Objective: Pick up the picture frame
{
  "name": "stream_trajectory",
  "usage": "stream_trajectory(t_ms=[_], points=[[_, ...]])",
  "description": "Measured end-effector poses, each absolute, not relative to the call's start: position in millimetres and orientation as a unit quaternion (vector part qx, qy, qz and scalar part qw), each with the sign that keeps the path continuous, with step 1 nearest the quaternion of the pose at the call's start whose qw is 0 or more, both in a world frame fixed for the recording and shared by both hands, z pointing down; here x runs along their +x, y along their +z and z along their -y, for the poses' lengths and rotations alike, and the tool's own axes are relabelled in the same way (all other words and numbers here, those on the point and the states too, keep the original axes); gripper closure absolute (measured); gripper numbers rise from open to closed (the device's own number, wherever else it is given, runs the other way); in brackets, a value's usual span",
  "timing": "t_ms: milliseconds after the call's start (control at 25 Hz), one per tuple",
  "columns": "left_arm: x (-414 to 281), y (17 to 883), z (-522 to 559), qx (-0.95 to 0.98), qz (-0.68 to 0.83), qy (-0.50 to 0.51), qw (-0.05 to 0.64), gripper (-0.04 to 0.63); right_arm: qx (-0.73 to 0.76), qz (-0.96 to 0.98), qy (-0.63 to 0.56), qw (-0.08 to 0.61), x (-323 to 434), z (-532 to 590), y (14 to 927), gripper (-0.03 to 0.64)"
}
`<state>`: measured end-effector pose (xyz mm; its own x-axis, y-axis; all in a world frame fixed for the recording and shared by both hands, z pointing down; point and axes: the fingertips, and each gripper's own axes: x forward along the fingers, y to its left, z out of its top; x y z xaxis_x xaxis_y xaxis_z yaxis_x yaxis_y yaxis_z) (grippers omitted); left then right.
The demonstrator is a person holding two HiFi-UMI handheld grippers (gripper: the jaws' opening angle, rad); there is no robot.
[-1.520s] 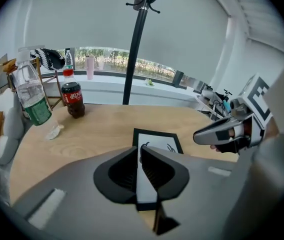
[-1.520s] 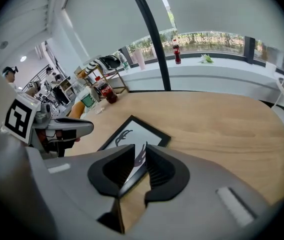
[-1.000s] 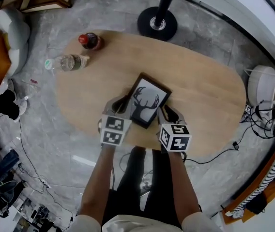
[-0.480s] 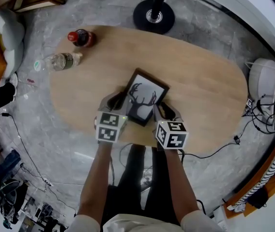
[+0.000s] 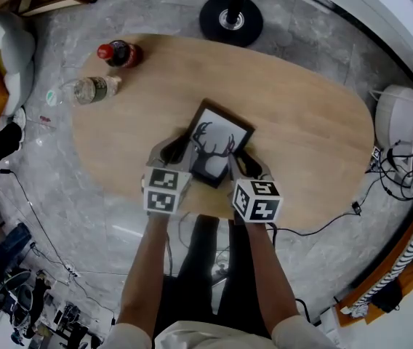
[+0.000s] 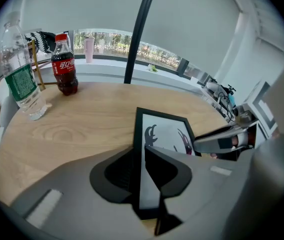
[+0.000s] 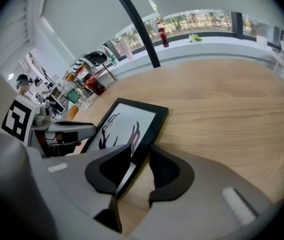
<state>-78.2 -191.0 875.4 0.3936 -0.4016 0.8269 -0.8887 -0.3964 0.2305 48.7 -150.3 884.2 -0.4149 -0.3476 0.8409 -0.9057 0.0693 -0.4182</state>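
Near the front-middle of the oval wooden worktop [image 5: 301, 107] sits the picture frame [image 5: 217, 140], black rim with an antler print, and both claws have it boxed in. The left claw [image 6: 138, 153] is at the frame's 9 o'clock side. Its jaws are spread with the left rim between them, one jaw outside over the wood and the other over the glass. In the left gripper view the black pad runs straight into the black rim, so it's hard to make out whether they actually touch.

The right claw [image 7: 141, 148] does the same at 3 o'clock. Its jaws have just been opening and stand wide, with the frame's right rim between them. A strip of bare wood shows between the rim and the outer jaw, so there's no squeeze there.

From the head view, the frame's 6 o'clock end is buried under the claws and their marker cubes [image 5: 164, 189], so only the antlers and the far part of the print show. Can't tell whether the frame lies flat or has its near end tipped up.

At 10 o'clock from the frame stand a cola bottle [image 5: 118, 53] and a clear water bottle [image 5: 90, 89], well apart from it. At 12 o'clock, past the worktop's far edge, sits a black stand base [image 5: 230, 20]. Its pole is cut off at the picture's top.
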Motion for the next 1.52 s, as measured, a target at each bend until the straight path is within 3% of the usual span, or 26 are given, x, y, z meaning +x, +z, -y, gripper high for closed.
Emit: stream_trajectory(t_ms=[1520], points=[[-84.2, 879.5, 185.4, 0.752, 0.413, 0.363, 0.363, 0.518, 0.493, 0.674, 0.469, 0.287, 47.6, 166.6, 871.5, 0.514]])
